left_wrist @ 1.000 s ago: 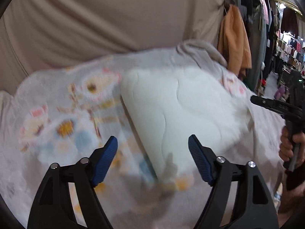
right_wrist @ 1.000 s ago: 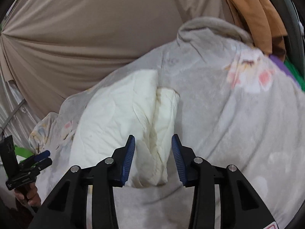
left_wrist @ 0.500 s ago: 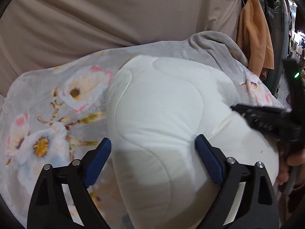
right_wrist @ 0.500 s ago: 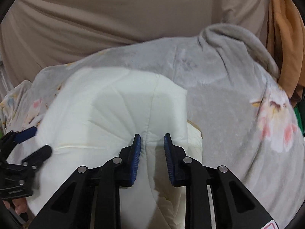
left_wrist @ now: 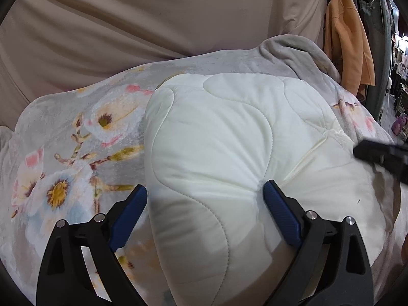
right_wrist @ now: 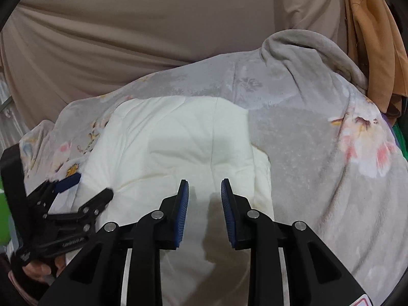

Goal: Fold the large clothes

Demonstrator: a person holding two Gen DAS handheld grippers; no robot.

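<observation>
The cream quilted garment (left_wrist: 219,168) lies bunched on a grey floral blanket (left_wrist: 76,158), with a beige curtain (left_wrist: 153,20) behind and an orange garment (left_wrist: 349,43) hanging at right. In the left wrist view, the left gripper (left_wrist: 205,204) tilts down over the garment's near end, its jaws wide after having just been opening; the puffy fabric bulges between them, the right pad (left_wrist: 279,216) dents it, and the left pad (left_wrist: 127,216) stands just beside its edge over the blanket. The right gripper (left_wrist: 382,153) shows blurred at the right edge.

In the right wrist view, the right gripper (right_wrist: 204,204) slants down above the garment (right_wrist: 178,140), jaws narrow after just closing and then easing slightly apart, with fabric below the gap but no visible pinch. At left, a hand (right_wrist: 38,267) holds the left gripper (right_wrist: 86,186), spread across the garment's edge.
</observation>
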